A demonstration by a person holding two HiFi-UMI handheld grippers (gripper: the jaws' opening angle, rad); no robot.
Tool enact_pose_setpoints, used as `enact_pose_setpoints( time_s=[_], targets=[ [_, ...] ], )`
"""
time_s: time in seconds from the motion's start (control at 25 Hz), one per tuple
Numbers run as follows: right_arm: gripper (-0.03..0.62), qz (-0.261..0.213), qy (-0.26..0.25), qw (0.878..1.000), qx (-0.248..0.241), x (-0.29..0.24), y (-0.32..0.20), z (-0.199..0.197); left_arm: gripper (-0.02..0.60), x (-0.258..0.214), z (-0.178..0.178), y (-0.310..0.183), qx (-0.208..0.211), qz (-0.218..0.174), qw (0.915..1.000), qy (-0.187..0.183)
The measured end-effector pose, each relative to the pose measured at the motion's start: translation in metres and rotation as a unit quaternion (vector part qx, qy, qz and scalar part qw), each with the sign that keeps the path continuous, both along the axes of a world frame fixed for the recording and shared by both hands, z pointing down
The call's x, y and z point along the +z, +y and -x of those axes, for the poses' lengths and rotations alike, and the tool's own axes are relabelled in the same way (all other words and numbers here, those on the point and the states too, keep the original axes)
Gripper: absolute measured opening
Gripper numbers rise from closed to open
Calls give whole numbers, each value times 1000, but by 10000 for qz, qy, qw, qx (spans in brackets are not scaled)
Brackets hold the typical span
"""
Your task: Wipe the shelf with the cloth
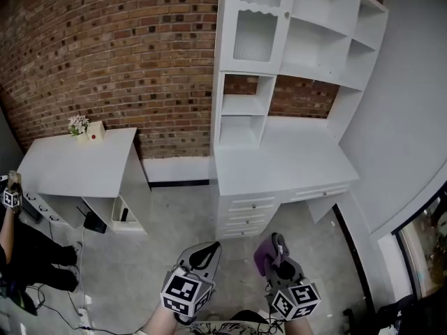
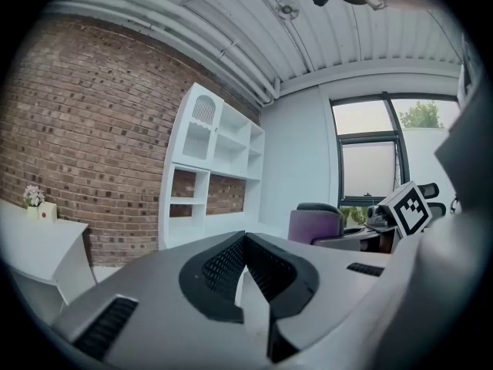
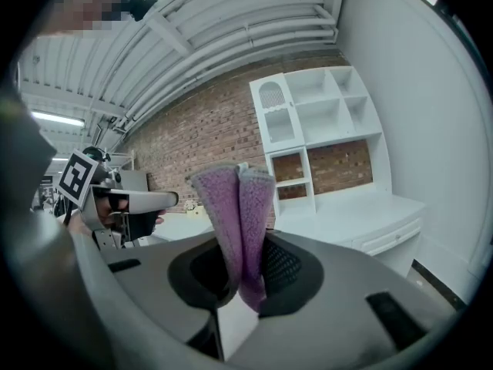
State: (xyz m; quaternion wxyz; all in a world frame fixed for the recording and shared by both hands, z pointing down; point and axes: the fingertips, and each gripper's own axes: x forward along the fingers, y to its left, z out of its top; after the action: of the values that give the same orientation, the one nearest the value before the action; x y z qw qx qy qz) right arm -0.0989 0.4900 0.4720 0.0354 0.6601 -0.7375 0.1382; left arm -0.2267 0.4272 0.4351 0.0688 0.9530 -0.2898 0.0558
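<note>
A folded purple cloth [image 3: 237, 222] stands up between the jaws of my right gripper [image 3: 243, 272], which is shut on it; from the head view the cloth [image 1: 265, 257] shows above that gripper [image 1: 279, 253] at the bottom centre-right. My left gripper [image 1: 202, 255] is beside it at the bottom centre, jaws shut with nothing in them [image 2: 245, 241]. The white shelf unit [image 1: 293, 54] with open compartments rises over a white desk [image 1: 279, 162] against the brick wall, well ahead of both grippers. It also appears in the right gripper view, where the shelf [image 3: 320, 129] stands at the upper right.
A second white desk [image 1: 77, 162] at the left carries a small flower pot [image 1: 78, 125]. A person [image 1: 21, 250] stands at the far left edge. Drawers [image 1: 251, 215] sit under the main desk. Grey floor [image 1: 167, 222] lies between me and the furniture.
</note>
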Motion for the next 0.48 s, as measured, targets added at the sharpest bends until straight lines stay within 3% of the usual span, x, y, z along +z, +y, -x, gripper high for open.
enact_pose_setpoints(
  time_s=[0.28,0.48],
  targets=[
    [74,112,116,9996,-217,13,-38,-5,14,13,-7,-30,-108,84,9999,30],
    [74,186,88,9988,-441,27,-87,-35,14,24,-36,-70,-300,78,9995,-36]
  ],
)
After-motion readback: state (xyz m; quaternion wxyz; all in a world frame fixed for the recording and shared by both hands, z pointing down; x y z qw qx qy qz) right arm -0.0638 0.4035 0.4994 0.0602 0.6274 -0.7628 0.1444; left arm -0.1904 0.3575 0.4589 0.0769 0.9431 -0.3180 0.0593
